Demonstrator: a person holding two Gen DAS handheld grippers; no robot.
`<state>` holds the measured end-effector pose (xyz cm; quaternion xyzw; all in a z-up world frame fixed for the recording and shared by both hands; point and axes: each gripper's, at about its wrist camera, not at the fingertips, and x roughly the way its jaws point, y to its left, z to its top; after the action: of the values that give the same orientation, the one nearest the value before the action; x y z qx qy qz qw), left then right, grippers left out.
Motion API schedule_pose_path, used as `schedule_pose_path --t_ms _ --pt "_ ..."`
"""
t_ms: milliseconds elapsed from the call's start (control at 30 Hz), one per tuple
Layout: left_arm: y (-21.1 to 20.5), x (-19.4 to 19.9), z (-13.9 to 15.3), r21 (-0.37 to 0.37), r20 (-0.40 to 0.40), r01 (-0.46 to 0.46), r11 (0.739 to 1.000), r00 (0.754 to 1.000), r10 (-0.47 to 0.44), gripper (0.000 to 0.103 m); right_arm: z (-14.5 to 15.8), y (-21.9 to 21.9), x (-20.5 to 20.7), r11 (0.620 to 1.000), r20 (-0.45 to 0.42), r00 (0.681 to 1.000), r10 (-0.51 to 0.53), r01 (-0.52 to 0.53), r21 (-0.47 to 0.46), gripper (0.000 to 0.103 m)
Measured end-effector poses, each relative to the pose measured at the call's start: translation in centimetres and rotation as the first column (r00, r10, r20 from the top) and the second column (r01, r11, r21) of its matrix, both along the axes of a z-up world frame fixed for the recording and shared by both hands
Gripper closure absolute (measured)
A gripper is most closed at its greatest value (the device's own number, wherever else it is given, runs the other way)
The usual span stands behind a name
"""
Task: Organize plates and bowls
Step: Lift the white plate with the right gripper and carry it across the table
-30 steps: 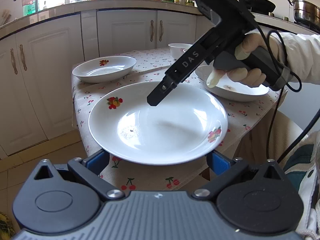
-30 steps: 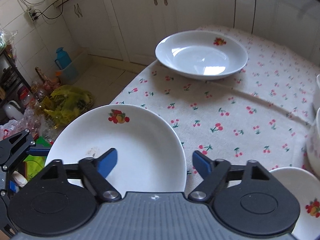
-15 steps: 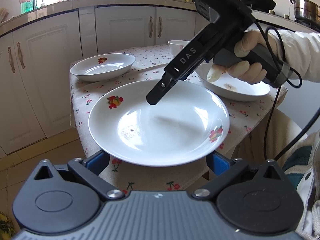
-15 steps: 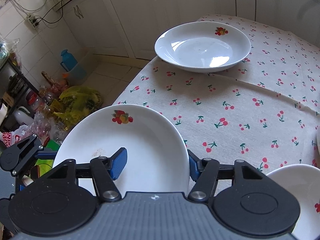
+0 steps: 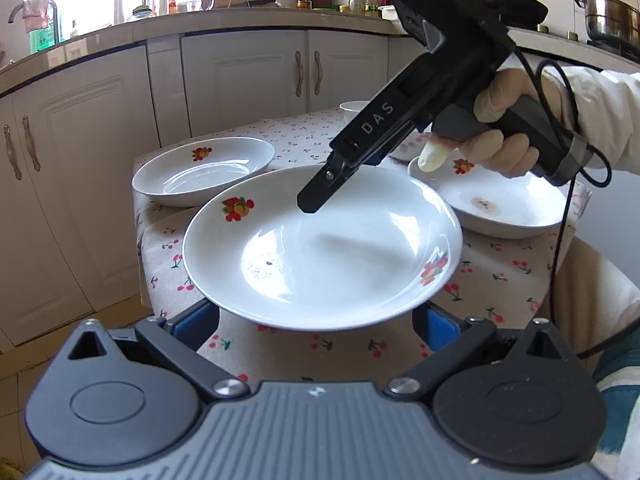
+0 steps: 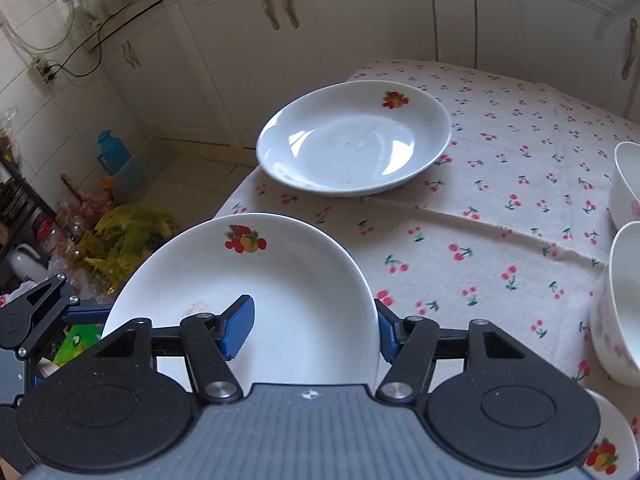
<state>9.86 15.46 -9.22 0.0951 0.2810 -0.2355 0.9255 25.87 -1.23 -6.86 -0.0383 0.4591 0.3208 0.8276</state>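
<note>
A white plate (image 5: 320, 248) with fruit prints hangs over the near corner of the cherry-print table (image 5: 500, 280). My right gripper (image 5: 316, 196) comes down on its far rim, held by a gloved hand (image 5: 496, 148). In the right wrist view that gripper (image 6: 312, 332) is shut on the plate (image 6: 248, 288), one blue pad inside the dish and the other outside the rim. My left gripper (image 5: 316, 322) is open, its pads spread wide under the near rim; whether they touch it I cannot tell. From the right wrist the left gripper (image 6: 84, 314) shows at the plate's left edge.
A second deep plate (image 6: 356, 140) sits at the table's far left corner. A stained plate (image 5: 504, 208) lies to the right, with two white bowls (image 6: 624, 300) and another plate (image 6: 608, 448) near it. Bags and a blue jug (image 6: 114, 158) clutter the floor beside the table (image 6: 500, 200).
The right gripper's jaws have closed from wide apart onto the plate's rim. The plate and both grippers have then shifted a little together across the table's corner.
</note>
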Motion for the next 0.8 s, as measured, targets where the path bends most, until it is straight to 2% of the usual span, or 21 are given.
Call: schedule_pose_path --t_ms 600,667,800 --pt "-0.6 2.3 -1.2 0.018 -0.01 0.012 1.0 1.0 -0.012 0.001 -1.1 -0.6 1.7 1.0 -0.002 1.0 -0.029 0.029 -0.009 0.035" --pt "-0.7 2.2 -1.2 0.019 -0.004 0.015 1.0 1.0 -0.015 0.001 -1.3 -0.5 1.7 1.0 -0.004 1.0 -0.023 0.023 -0.017 0.033" --pt "-0.4 2.1 -1.2 -0.002 -0.001 0.014 1.0 1.0 -0.014 0.001 -1.1 -0.3 1.4 1.0 -0.001 1.0 -0.001 0.001 -0.008 0.016"
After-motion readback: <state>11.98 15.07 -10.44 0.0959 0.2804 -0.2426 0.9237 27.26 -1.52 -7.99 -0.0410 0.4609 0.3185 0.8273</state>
